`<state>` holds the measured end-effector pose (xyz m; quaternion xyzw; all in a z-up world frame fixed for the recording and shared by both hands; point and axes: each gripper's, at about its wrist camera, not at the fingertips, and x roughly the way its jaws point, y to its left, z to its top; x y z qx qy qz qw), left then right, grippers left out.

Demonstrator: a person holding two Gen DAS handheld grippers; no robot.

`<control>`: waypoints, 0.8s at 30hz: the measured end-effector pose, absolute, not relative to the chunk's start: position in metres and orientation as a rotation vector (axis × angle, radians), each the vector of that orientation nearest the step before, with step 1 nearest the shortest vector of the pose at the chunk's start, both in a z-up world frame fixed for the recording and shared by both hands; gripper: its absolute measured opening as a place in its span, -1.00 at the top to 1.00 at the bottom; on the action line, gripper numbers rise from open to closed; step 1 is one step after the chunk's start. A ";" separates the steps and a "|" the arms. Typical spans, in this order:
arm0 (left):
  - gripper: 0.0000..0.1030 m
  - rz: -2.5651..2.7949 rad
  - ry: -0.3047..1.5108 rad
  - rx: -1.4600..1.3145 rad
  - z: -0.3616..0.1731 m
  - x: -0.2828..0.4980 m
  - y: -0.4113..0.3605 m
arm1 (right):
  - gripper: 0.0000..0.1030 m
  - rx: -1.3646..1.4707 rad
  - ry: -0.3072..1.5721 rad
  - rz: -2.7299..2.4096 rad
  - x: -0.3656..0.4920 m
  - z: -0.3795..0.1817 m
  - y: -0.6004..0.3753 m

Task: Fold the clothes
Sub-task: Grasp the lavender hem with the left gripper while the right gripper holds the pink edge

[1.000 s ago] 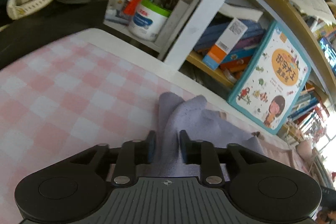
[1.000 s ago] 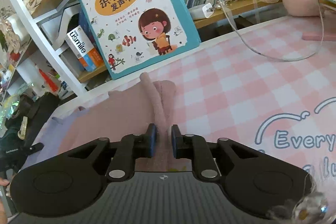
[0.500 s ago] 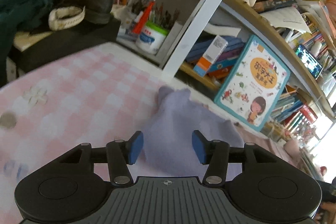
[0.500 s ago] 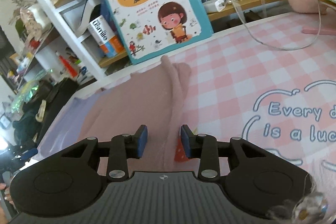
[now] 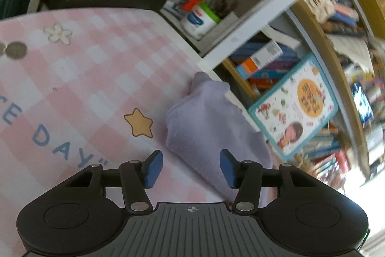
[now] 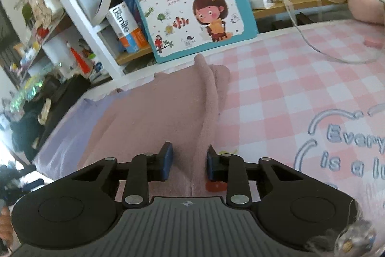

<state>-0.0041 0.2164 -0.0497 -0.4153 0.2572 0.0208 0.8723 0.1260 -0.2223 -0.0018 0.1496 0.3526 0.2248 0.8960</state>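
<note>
Left gripper spread, empty, above lilac cloth edge | right gripper closing, pads astride pink cloth ridge, not pinching | cloths flat on checked surface

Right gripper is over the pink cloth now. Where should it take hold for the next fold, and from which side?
Judging by its pose, take the raised ridge along the pink cloth's right edge, near end. It stands proud of the checked mat, so the closing right gripper can straddle it, coming in low from the near side. The flat middle offers nothing to pinch.
</note>
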 end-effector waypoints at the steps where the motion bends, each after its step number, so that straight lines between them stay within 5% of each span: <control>1: 0.02 0.052 0.532 -0.898 -0.051 -0.003 0.218 | 0.55 0.294 0.732 0.471 0.128 -0.001 -0.220; 9: 0.05 0.130 0.469 -1.059 -0.058 0.002 0.230 | 0.55 0.218 0.719 0.523 0.143 -0.002 -0.198; 14: 0.43 0.155 0.482 -1.088 -0.063 0.008 0.233 | 0.55 0.219 0.711 0.535 0.145 -0.003 -0.195; 16: 0.73 0.128 0.494 -1.106 -0.064 0.010 0.231 | 0.55 0.219 0.711 0.537 0.145 -0.003 -0.194; 24: 0.77 0.109 0.364 -0.645 -0.008 0.010 0.180 | 0.55 0.222 0.700 0.552 0.147 -0.005 -0.191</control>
